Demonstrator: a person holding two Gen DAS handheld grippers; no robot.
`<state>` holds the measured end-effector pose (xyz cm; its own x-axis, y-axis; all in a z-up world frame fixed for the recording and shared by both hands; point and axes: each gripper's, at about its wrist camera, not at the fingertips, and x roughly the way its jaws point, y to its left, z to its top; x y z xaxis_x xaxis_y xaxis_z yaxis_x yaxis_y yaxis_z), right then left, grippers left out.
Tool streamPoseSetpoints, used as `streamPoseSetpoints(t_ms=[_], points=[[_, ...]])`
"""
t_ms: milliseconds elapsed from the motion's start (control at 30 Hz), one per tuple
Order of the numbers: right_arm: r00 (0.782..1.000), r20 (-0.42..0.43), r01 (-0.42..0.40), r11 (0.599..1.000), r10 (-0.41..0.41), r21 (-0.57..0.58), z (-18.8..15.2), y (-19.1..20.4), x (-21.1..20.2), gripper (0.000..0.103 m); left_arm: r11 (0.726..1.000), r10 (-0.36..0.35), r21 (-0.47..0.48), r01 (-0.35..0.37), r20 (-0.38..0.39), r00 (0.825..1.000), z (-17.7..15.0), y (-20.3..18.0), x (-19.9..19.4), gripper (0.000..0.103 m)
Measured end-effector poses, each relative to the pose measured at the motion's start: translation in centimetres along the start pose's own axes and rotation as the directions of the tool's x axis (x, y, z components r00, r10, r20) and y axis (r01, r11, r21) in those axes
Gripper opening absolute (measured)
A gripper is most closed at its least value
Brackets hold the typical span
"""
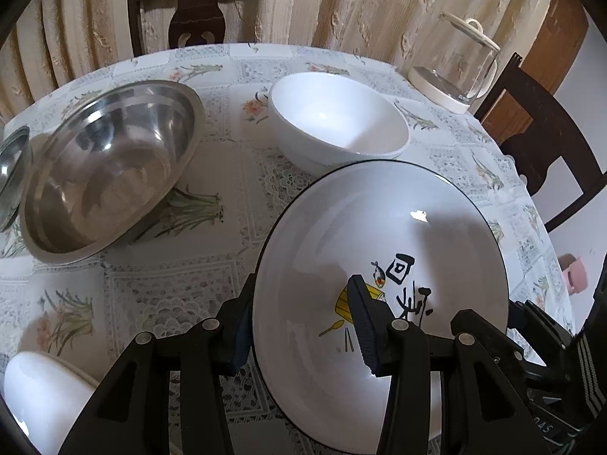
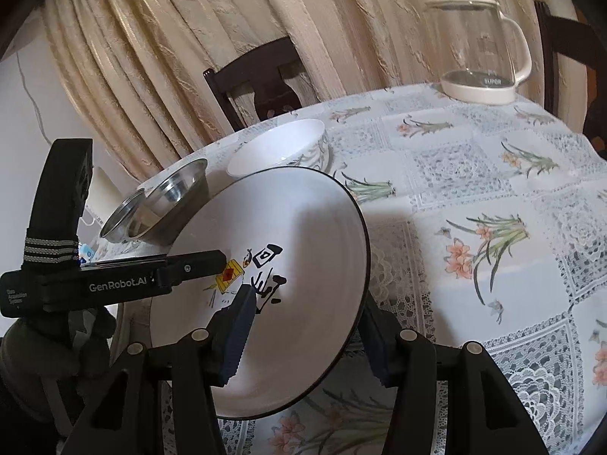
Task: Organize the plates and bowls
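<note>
White plate (image 1: pixel 379 235) rim pinched between both grippers' fingers (image 2: pixel 237 326).

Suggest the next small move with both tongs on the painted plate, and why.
Probably lift the plate level and carry it clear. Left tongs and right tongs each pinch opposite sides of its rim, and it sits tilted, overlapping the white bowl with the steel bowl beside it.
</note>
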<state>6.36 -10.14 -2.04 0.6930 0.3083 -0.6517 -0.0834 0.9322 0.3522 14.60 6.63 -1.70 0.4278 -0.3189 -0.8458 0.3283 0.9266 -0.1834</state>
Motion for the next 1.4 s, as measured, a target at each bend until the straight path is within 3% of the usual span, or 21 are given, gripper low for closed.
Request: streamPoseSetpoints(t_ms=[267,500,633,800,1033,1233,1400], points=[[1.000,-0.015,0.003,1.000,-0.003,-0.003,0.0,0.2,0.1,0.057,1.000,-0.014,-0.019,0.014,0.010,1.000,-0.7,0.1,-1.4,0.047],[0.999,-0.040,-0.031,0.998,0.034,0.059,-0.3,-0.6,-0.2,0.057,0.999,-0.025,-0.037,0.025,-0.020,0.999,-1.6,0.1,-1.4,0.047],[0.999,-0.049,0.008,0.999,-0.006,0.034,-0.9,-0.4,-0.5,0.056,0.999,-0.028,-0.028,0.028,-0.030,0.999,-2.0,-0.5,-1.0,0.047],[0.996,-0.057,0.067,0.998,-0.066,0.014,-1.3,-0.6,-0.7,0.043,1.000,-0.013,-0.013,0.012,-0.032,0.999,-2.4,-1.2,-0.5,0.047],[0.994,-0.058,0.090,0.996,-0.090,0.003,-1.4,-0.5,-0.7,0.040,0.999,0.048,0.021,-0.049,0.006,0.999,-2.9,-2.0,-0.4,0.047],[0.993,-0.060,0.103,0.995,-0.103,0.006,-1.4,-0.6,-0.7,0.037,0.996,0.090,0.009,-0.091,0.040,0.995,-3.1,-1.9,-0.6,0.034],[0.993,-0.056,0.102,0.995,-0.100,0.024,-1.4,-0.8,-0.9,0.037,0.996,0.087,0.002,-0.087,0.045,0.995,-3.3,-1.8,-0.8,0.032]])
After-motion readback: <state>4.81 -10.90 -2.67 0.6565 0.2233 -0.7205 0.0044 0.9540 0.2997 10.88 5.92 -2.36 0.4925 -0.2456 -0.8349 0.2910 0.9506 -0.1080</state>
